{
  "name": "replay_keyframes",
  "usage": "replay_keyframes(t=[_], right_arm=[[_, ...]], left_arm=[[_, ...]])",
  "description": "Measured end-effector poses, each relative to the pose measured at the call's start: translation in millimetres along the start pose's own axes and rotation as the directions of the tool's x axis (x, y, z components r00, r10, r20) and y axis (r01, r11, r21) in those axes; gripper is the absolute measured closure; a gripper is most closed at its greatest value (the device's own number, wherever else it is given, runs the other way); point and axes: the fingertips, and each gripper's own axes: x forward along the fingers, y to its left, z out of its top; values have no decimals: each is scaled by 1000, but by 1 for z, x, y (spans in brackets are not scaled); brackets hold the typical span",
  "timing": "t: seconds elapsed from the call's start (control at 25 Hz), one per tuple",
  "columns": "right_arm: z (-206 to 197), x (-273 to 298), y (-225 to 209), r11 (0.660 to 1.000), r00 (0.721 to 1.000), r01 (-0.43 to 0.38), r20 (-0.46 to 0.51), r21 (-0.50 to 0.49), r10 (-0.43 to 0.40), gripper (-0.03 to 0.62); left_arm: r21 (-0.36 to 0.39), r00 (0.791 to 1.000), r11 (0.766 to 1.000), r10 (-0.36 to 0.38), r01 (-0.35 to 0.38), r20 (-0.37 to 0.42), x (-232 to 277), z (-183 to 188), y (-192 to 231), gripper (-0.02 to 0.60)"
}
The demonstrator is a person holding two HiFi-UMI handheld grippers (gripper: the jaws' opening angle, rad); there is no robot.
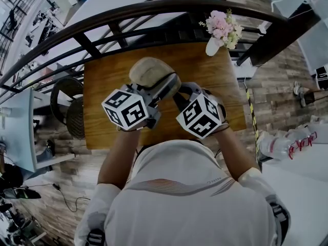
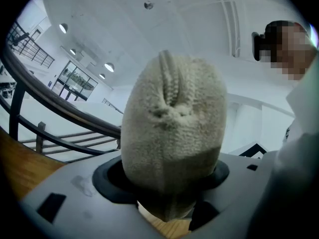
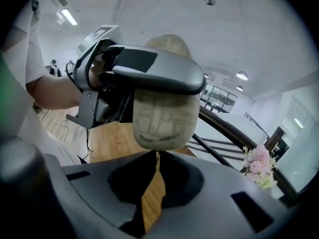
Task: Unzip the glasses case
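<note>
A beige fleecy glasses case (image 1: 148, 72) is held up above the wooden table (image 1: 102, 86). My left gripper (image 1: 164, 83) is shut around its middle; in the left gripper view the case (image 2: 172, 133) stands between the jaws, zipper seam (image 2: 169, 83) facing the camera. In the right gripper view the left gripper (image 3: 149, 68) clamps the case (image 3: 162, 121) from above. My right gripper (image 3: 155, 164) sits just under the case's end, jaws all but together, pinching a thin zipper pull (image 3: 157, 157) that hangs from it. In the head view the right gripper (image 1: 179, 94) meets the case from the right.
A white vase of pink flowers (image 1: 221, 29) stands at the table's far right corner, also in the right gripper view (image 3: 259, 166). A dark curved railing (image 1: 154, 9) runs behind the table. A round dark chair (image 1: 69, 104) stands at the table's left side.
</note>
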Motion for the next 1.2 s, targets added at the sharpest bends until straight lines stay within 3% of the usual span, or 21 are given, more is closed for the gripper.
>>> replay_keyframes(t=[0.16, 0.56, 0.8, 1.0, 1.2], right_arm=[[-3, 1, -2, 997, 999, 31, -8, -65, -32, 540], [-9, -2, -11, 998, 999, 48, 19, -46, -47, 543], [-9, -6, -23, 993, 995, 95, 25, -75, -94, 542], [-5, -11, -27, 970, 991, 132, 28, -202, -129, 542], [-1, -14, -21, 940, 990, 140, 36, -312, -136, 542]], left_arm=[[5, 1000, 1000, 3, -3, -3, -1, -1, 0, 272], [-52, 1000, 999, -13, 11, -25, -8, -12, 4, 293], [-45, 998, 998, -36, 34, -56, -10, -18, 1, 293], [-2, 986, 996, -88, 88, -142, -12, -28, -5, 293], [5, 948, 989, -142, 150, -283, -16, -43, -10, 293]])
